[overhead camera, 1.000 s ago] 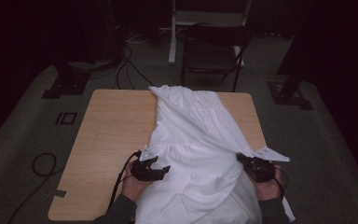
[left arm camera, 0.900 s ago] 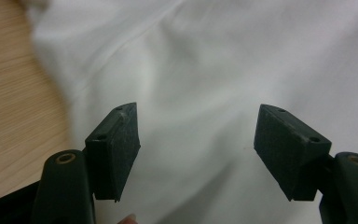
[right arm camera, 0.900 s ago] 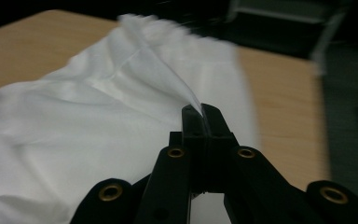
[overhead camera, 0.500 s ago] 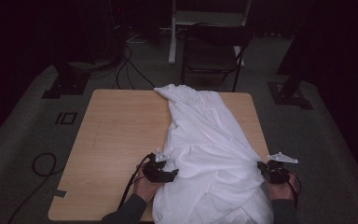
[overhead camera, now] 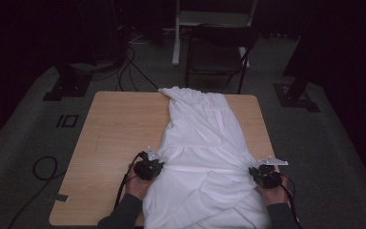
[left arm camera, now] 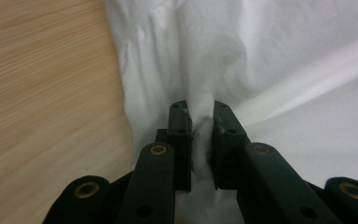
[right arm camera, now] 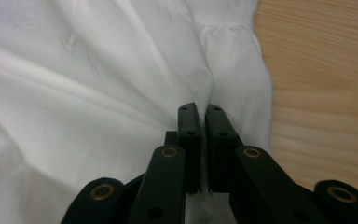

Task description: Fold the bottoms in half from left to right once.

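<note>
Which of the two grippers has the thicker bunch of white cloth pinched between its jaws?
The left gripper: a fat fold of the white garment fills its gap, while the right gripper pinches a thin layer.

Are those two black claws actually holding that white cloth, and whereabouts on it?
Yes. The left gripper pinches a fold at the white garment's left edge; the right gripper pinches a fold near its right edge, both at the end nearest the person.
</note>
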A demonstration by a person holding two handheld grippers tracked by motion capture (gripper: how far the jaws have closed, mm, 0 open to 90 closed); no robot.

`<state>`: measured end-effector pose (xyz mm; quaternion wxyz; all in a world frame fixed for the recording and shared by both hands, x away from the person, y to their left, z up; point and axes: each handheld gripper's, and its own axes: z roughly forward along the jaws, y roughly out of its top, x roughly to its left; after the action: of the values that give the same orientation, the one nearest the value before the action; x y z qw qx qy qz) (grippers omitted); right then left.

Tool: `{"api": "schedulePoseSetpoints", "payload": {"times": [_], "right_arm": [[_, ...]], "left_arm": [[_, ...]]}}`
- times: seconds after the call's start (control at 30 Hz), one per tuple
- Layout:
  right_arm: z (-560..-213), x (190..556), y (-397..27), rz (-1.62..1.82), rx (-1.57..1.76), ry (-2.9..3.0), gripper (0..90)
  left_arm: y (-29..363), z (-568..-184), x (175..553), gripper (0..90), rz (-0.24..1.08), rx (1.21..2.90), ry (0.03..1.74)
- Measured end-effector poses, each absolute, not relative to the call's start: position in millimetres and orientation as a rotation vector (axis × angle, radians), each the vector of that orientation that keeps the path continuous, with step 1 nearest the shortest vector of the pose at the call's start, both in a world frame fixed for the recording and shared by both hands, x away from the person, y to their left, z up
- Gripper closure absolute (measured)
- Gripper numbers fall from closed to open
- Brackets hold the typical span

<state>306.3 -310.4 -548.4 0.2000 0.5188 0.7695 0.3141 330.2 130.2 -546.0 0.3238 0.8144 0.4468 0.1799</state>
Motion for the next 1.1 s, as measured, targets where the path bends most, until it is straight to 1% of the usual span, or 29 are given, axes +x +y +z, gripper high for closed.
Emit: {"api": "schedulePoseSetpoints", "payload": {"times": [0.13,0.2,0.23,0.3,0.37,0.4,0.43,0.47,0.5,0.53,0.57,0.6,0.63,0.73,0.77,0.8,0.83,0.9,0.93,0.97,1.0,1.03,1.07,1.1], "right_arm": [[-548,309,-281,0.887,1.357,2.218,85.6],[-548,310,-274,0.881,1.335,2.231,85.6],[-547,313,-263,0.844,1.289,2.239,85.5],[-546,318,-262,0.849,1.299,2.232,85.6],[-545,321,-265,0.828,1.317,2.205,87.4],[-545,321,-265,0.828,1.317,2.205,87.4],[-544,323,-274,0.787,1.359,2.17,88.2],[-543,323,-277,0.795,1.372,2.163,87.6],[-543,323,-277,0.795,1.372,2.163,87.6],[-541,321,-280,0.825,1.384,2.157,84.3],[-537,318,-281,0.871,1.388,2.153,79.3],[-528,311,-277,0.966,1.346,2.179,68.9],[-524,307,-272,0.995,1.303,2.195,64.9],[-516,296,-255,1.134,1.208,2.267,56.9],[-515,293,-251,1.161,1.196,2.282,55.0],[-515,293,-251,1.161,1.196,2.282,55.0],[-518,285,-241,1.224,1.152,2.351,50.8],[-526,280,-232,1.19,1.129,2.434,48.2],[-532,279,-227,1.138,1.117,2.475,50.5],[-537,278,-225,1.085,1.1,2.511,63.8],[-537,278,-225,1.085,1.1,2.511,63.8],[-539,276,-227,1.05,1.098,2.521,85.2],[-537,274,-230,1.067,1.105,2.506,88.6],[-532,271,-234,1.096,1.1,2.484,89.1]], "left_arm": [[160,-545,334,80.2,0.514,2.111,1.248],[160,-545,334,80.1,0.514,2.111,1.248],[174,-545,337,79.5,0.548,2.1,1.288],[180,-545,340,77.6,0.533,2.085,1.304],[180,-545,341,73.4,0.526,2.08,1.306],[180,-546,341,73.4,0.503,2.07,1.303],[179,-546,340,65.8,0.484,2.071,1.292],[174,-546,336,61.2,0.442,2.062,1.258],[174,-546,336,57.5,0.442,2.062,1.258],[170,-545,334,57.5,0.437,2.065,1.235],[167,-544,331,54.3,0.447,2.068,1.221],[164,-541,328,50.8,0.447,2.057,1.205],[164,-541,328,49.6,0.447,2.057,1.205],[165,-538,324,47.6,0.459,2.034,1.209],[167,-538,323,47.1,0.456,2.031,1.21],[167,-538,323,46.6,0.456,2.031,1.21],[170,-539,321,46.2,0.451,2.016,1.213],[172,-539,320,45.3,0.44,2.006,1.215],[173,-541,318,44.9,0.437,1.993,1.216],[173,-541,318,44.2,0.437,1.993,1.216],[174,-541,318,44.2,0.434,1.991,1.214],[174,-541,317,42.9,0.433,1.99,1.212],[174,-540,316,42.6,0.435,1.984,1.208],[174,-540,316,41.8,0.435,1.984,1.208]]}}
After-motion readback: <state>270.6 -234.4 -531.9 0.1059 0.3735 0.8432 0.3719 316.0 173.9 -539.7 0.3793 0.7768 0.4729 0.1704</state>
